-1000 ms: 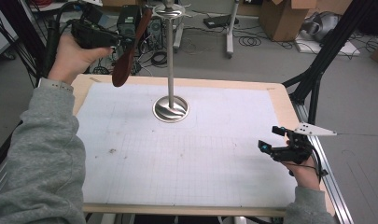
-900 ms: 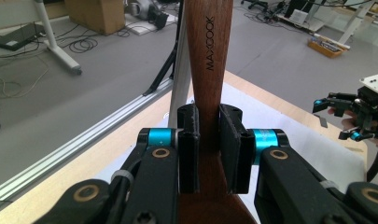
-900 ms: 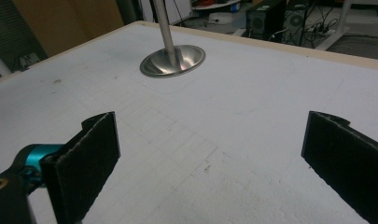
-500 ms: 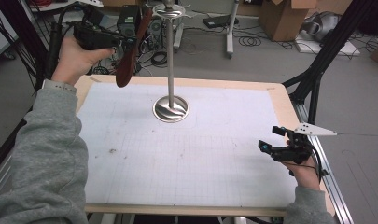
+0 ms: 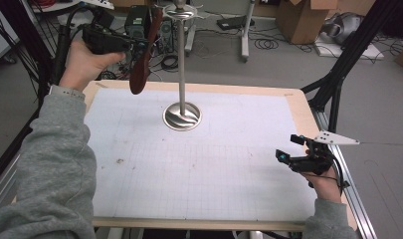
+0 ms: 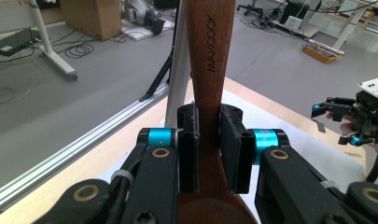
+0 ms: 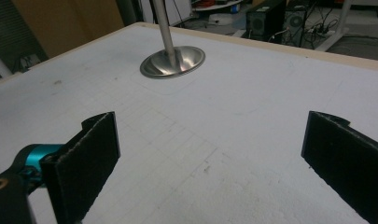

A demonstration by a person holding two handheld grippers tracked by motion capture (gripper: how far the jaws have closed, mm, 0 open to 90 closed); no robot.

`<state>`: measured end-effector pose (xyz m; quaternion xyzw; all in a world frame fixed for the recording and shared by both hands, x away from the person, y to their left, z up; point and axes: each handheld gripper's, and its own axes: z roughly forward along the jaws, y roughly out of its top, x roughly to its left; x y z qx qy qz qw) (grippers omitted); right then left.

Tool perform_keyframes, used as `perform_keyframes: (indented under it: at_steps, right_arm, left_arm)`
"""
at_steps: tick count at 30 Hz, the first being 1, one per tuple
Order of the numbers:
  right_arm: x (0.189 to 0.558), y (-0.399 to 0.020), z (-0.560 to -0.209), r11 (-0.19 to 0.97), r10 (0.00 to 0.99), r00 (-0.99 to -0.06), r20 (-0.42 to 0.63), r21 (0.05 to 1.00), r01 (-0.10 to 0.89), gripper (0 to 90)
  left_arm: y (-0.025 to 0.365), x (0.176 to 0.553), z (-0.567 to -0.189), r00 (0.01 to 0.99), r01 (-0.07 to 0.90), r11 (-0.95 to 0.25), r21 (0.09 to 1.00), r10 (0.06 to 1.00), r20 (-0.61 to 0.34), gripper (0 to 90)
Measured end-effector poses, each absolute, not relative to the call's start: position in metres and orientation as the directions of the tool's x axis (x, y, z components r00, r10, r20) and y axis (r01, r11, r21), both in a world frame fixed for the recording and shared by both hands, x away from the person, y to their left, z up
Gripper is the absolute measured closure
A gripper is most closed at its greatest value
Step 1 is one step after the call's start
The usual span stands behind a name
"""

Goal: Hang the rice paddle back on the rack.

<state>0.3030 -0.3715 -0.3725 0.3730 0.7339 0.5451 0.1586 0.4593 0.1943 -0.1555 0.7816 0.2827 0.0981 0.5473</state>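
High view: one wooden spoon (image 5: pixel 141 55) hangs bowl-down in the left gripper (image 5: pixel 132 47), raised beyond the far left corner of the one table (image 5: pixel 298 107), just beside the top of the single metal stand (image 5: pixel 182 64). That stand has one round base on the white grid mat (image 5: pixel 214 169) and one upright pole. Left gripper view shows both black pads clamped on the spoon's narrow brown handle (image 6: pixel 210 70), printed MAXCOOK. The right gripper (image 5: pixel 301 160) sits low near the table's right edge; right gripper view shows its two jaws spread wide with nothing between them, pointing toward the stand's base (image 7: pixel 172 61)
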Motion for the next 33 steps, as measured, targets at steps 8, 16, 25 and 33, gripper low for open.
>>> perform_keyframes:
  at_steps: [8,16,25,33]
  right_arm:
    - [0.302,-0.372,-0.372,0.124,0.719,-0.672,0.178,0.918,0.376,2.9]
    - [0.302,-0.372,-0.372,0.122,0.721,-0.668,0.182,0.917,0.381,2.9]
    - [0.302,-0.373,-0.372,0.124,0.721,-0.670,0.177,0.918,0.377,2.9]
    - [0.302,-0.373,-0.372,0.125,0.722,-0.669,0.175,0.919,0.374,2.9]
  left_arm:
    - [0.189,0.462,-0.159,0.823,0.335,-0.245,0.910,0.546,-0.157,77.5]
    - [0.184,0.466,-0.162,0.826,0.336,-0.249,0.908,0.541,-0.158,77.6]
    - [0.181,0.469,-0.165,0.827,0.339,-0.242,0.909,0.537,-0.166,77.6]
    - [0.180,0.470,-0.166,0.827,0.335,-0.243,0.910,0.539,-0.161,77.6]
